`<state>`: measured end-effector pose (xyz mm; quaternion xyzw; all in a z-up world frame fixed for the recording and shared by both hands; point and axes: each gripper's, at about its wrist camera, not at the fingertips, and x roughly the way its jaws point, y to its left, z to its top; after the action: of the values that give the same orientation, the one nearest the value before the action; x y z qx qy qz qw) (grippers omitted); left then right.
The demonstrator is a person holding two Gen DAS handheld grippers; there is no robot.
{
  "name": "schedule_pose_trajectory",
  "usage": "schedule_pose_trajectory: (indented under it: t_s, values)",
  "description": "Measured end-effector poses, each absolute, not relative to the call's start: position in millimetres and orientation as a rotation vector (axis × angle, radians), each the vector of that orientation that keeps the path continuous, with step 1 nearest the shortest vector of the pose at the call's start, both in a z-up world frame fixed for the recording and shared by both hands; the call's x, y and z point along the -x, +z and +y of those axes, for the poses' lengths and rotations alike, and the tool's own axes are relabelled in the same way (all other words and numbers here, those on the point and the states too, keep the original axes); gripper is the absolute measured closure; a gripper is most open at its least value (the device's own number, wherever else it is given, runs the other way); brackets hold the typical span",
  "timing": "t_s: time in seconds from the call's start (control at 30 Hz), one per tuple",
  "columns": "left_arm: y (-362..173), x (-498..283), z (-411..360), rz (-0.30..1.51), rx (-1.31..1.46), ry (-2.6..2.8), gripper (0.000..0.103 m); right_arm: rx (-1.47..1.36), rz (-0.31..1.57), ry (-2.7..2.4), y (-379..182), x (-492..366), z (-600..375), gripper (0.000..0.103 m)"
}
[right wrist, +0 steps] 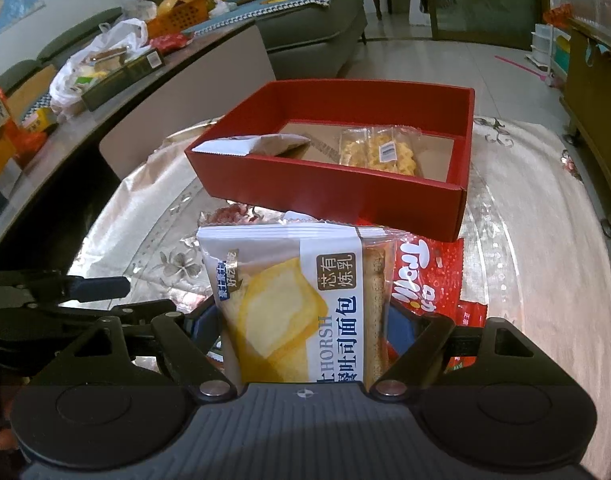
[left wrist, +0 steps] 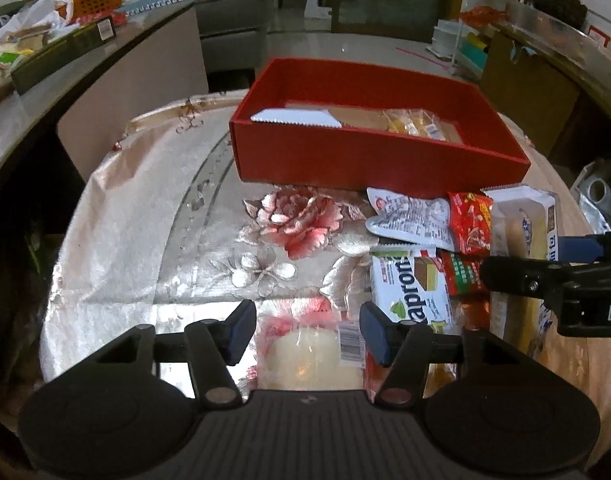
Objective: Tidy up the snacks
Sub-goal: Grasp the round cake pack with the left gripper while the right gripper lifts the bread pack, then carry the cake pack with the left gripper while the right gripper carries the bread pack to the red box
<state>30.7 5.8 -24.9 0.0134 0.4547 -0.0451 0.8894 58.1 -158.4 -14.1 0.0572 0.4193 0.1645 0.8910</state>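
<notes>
A red box (left wrist: pixel 377 160) (right wrist: pixel 325 188) stands at the far side of the cloth-covered table, with a white packet (right wrist: pixel 241 145) and a clear packet of yellow snacks (right wrist: pixel 379 152) inside. My left gripper (left wrist: pixel 308 332) is low over the near table, its blue pads shut on a clear-wrapped pale bun (left wrist: pixel 309 354). It also shows at the left edge of the right wrist view as the left gripper (right wrist: pixel 117 296). My right gripper (right wrist: pixel 301 330) (left wrist: pixel 525 260) is shut on a white HORSH bread packet (right wrist: pixel 293 304) (left wrist: pixel 519 228), in front of the box.
Loose snacks lie before the box: a white printed pouch (left wrist: pixel 409 220), red packets (left wrist: pixel 469 224), a wafer pack (left wrist: pixel 409 288), a red Trolli bag (right wrist: pixel 425 280). A long counter (left wrist: pixel 117 64) with bags and an orange basket runs along the left. A wooden cabinet (right wrist: pixel 593 92) stands right.
</notes>
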Motion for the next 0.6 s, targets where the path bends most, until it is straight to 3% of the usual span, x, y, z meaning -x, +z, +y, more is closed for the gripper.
schedule_pose_trajectory:
  t_s: [0.27,0.4,0.47,0.53,0.57,0.6]
  values:
    - [-36,-36,15,1.005,0.028,-0.079,0.051,-0.118,0.885,0.350,-15,-59,-158,0.018]
    - [-51,-43,13,1.065,0.029,-0.098,0.028,-0.123,0.904,0.354,-16,-60,-158,0.018]
    - [-57,-44,12,1.074,0.027,-0.083,0.027,-0.122,0.907,0.361,-15,-58,-157,0.018]
    - [-57,-43,13,1.076,0.042,-0.073,0.034,-0.111,0.906,0.366,-14,-55,-156,0.018]
    - [-56,-43,14,1.079,0.059,-0.086,0.050,-0.104,0.904,0.367,-12,-53,-155,0.018]
    - [-53,-42,15,1.083,0.084,-0.096,0.053,-0.100,0.902,0.366,-11,-50,-155,0.018]
